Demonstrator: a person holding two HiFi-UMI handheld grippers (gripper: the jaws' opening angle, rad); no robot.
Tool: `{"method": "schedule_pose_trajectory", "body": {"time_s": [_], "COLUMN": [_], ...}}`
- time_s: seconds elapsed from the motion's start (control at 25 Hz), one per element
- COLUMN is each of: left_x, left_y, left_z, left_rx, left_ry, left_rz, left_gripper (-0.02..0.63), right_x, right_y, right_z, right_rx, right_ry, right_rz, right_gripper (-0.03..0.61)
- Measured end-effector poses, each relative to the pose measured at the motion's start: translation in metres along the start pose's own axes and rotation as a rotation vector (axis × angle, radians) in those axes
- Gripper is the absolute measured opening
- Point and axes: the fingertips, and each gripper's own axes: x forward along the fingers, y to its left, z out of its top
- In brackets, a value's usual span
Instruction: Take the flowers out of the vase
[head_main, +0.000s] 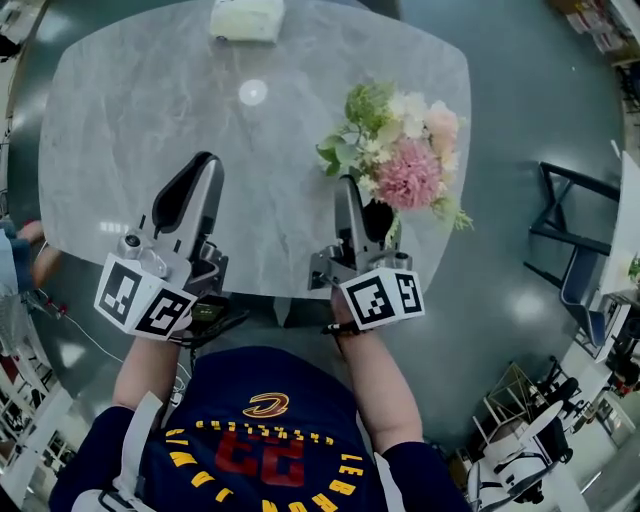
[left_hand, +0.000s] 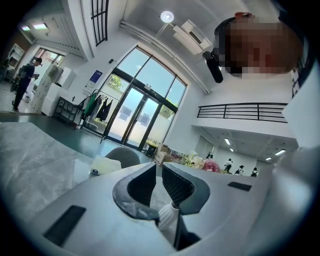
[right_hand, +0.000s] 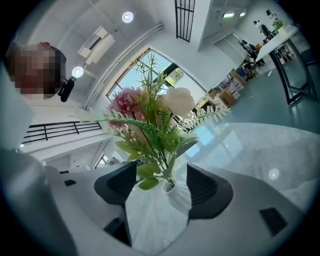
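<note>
Now vase (right_hand: 177, 196) within spread right claw (right_hand: 161, 173)

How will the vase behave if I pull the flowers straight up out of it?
Probably tippy: the vase is small and narrow-necked under a wide bunch of flowers. It may lift with the stems, since they crowd its neck. It stands unclamped between the open jaws of the right hand-held gripper, so it could slide on the smooth table.

- right gripper (right_hand: 161, 176): jaws stand wide apart;
- white vase (right_hand: 178, 196) upright between them, nearer the jaw at picture right; contact unclear;
- flowers (right_hand: 150, 117), pink and white with green leaves, stand in the vase;
- pale marble table (right_hand: 250, 145) underneath
</note>
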Motion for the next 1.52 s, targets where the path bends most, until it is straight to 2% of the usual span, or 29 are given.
{"method": "schedule_pose_trajectory", "body": {"time_s": [0.48,0.8,1.0,1.52], "left_x": [0.001,-0.002,-0.001,-0.005], "left_y": [0.014,0.013,0.01,0.012], "left_z": [0.002,0.002,0.006,0.005], "left_rx": [-0.014,-0.018,-0.015,-0.018], "left_ry": [-0.001,-0.007,-0.009,-0.015], "left_rz": [0.018,0.027,0.029,0.038], "left_gripper": [0.041,0.041,0.041,0.041], "right_x": [0.025,0.019,0.02,0.016], "right_y": [0.005,0.0,-0.002,-0.001], "right_z": [0.007,0.005,0.009,0.01], "right_rx": [-0.112,-0.134,-0.163,-0.193], "right_ry": [0.013,0.024,0.029,0.013], "right_rz": [-0.007,-0.017,-0.027,-0.023], "right_gripper": [0.288,0.14,0.084,0.064]}}
